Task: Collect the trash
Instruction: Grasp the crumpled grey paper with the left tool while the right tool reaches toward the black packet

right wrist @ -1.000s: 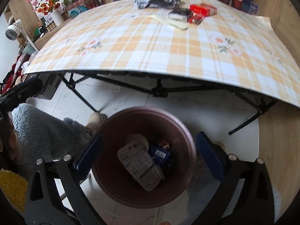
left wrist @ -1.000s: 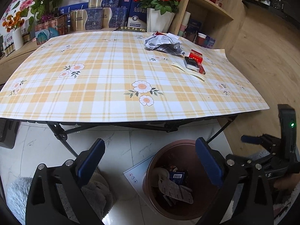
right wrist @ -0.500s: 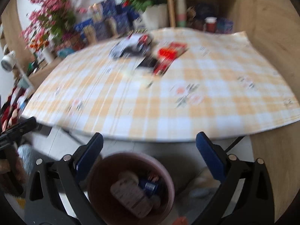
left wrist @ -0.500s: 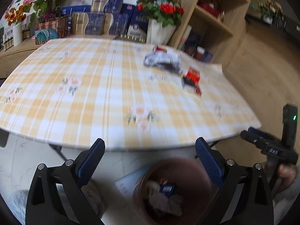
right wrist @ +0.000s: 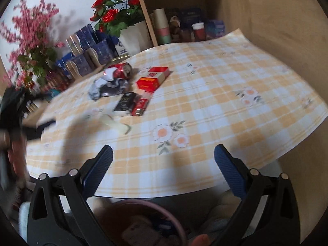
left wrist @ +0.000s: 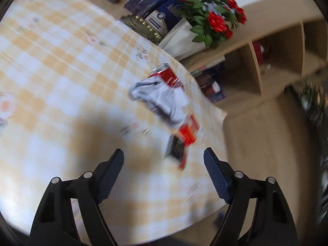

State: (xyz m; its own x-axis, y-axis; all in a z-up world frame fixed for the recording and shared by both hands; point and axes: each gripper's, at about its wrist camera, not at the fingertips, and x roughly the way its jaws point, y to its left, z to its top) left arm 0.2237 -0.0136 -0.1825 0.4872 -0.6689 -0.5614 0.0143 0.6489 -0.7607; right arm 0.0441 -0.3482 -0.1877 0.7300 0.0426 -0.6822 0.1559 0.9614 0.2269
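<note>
**Both grippers leave the bin and swing up over the litter on the table**

Left wrist view: a second ago this camera looked down past the table edge at the brown bin on the floor. Now it looks across the checked tabletop [left wrist: 61, 78] with the bin gone from sight, so the drop-off seems finished and a new pick is starting. The left gripper [left wrist: 164, 172] has nothing between its jaws, and they are closing from their widest. The picture is blurred and tilted. The black packet [left wrist: 175, 150] lies just ahead of the jaws, near the tabletop's right edge. Beyond it lie a red box [left wrist: 188, 132], then a crumpled wrapper [left wrist: 162, 100], then a red can [left wrist: 167, 75], running toward the far edge by the white vase of roses [left wrist: 184, 39].

Right wrist view: the bin [right wrist: 151, 209] filled this frame before; only its rim now shows at the bottom, below the near edge of the tabletop [right wrist: 235, 94]. The right gripper [right wrist: 164, 170] stands wide and empty over that near edge. The litter lies well ahead, left of centre: black packet [right wrist: 125, 101], small red box [right wrist: 141, 106], larger red box [right wrist: 152, 79], wrapper [right wrist: 106, 88] and can [right wrist: 121, 72].
</note>
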